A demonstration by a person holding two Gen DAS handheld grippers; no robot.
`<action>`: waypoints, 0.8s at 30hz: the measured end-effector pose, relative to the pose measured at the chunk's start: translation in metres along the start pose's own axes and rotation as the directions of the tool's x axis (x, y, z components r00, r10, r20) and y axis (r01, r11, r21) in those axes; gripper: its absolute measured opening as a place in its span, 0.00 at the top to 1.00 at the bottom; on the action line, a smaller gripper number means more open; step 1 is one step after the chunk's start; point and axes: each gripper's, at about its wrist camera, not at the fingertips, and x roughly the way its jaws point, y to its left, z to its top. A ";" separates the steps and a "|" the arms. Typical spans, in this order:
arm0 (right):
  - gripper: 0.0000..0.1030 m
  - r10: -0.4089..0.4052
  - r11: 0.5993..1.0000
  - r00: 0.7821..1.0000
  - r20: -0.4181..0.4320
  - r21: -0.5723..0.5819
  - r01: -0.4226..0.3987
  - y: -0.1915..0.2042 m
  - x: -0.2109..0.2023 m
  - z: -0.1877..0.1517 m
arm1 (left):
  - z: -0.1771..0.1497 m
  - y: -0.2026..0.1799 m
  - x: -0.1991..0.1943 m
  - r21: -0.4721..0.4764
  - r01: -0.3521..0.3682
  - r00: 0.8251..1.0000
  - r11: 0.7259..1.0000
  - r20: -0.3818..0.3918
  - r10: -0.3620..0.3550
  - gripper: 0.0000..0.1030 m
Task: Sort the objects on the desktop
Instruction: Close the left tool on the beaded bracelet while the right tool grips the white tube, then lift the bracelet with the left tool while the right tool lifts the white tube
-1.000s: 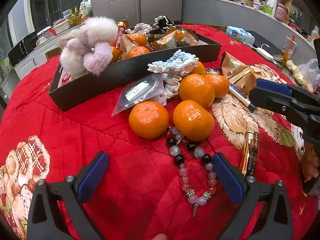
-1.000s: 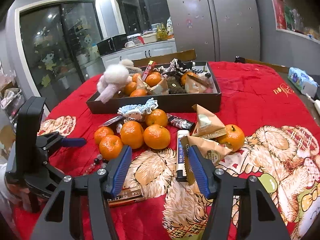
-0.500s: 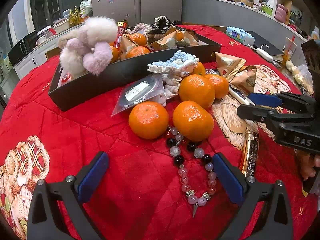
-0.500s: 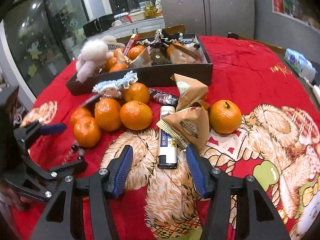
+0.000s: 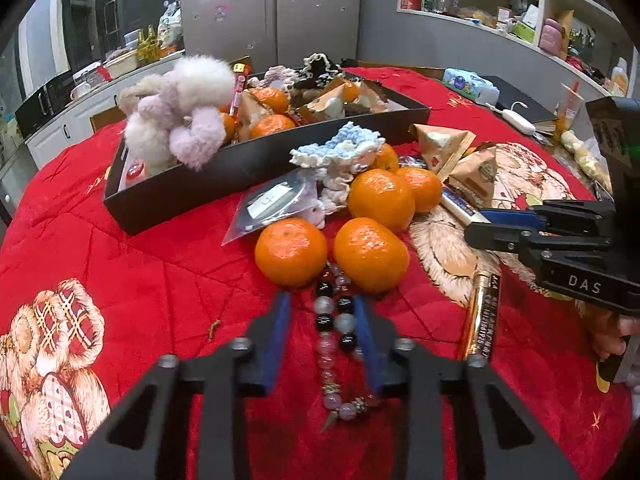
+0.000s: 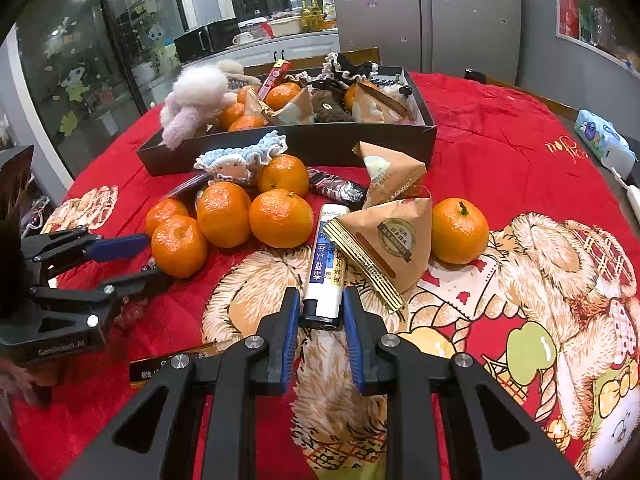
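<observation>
Now both hand-held grippers have just closed: the left hand-held gripper pinches the pink-and-black beaded bracelet, the right hand-held gripper the white-and-blue plastic lighter, both lying mid-table before the black cardboard tray. Lifting into it likely follows.
</observation>
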 end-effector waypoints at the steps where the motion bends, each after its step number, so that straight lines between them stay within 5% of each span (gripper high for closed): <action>1: 0.78 0.000 1.000 1.000 0.000 0.000 0.000 0.000 -0.001 0.000 | 0.001 -0.002 0.001 0.005 0.004 1.000 1.000 -0.001 -0.004 0.80; 13: 0.79 0.023 1.000 0.999 0.023 0.002 -0.023 0.002 -0.007 -0.001 | 0.006 -0.001 -0.006 -0.018 0.012 1.000 1.000 -0.002 -0.012 0.80; 21: 0.79 0.063 0.998 0.995 0.082 0.012 -0.064 0.001 -0.020 0.001 | 0.012 -0.005 -0.034 -0.009 0.020 0.997 1.000 0.069 -0.020 0.80; 22: 0.79 0.070 0.997 0.994 0.088 0.019 -0.072 -0.001 -0.021 0.002 | 0.014 -0.005 -0.036 -0.008 0.025 0.997 1.000 0.075 -0.024 1.00; 24: 0.80 0.082 0.996 0.992 0.098 0.032 -0.086 -0.003 -0.025 0.003 | 0.016 -0.003 -0.042 -0.014 0.040 0.996 0.999 0.080 -0.039 1.00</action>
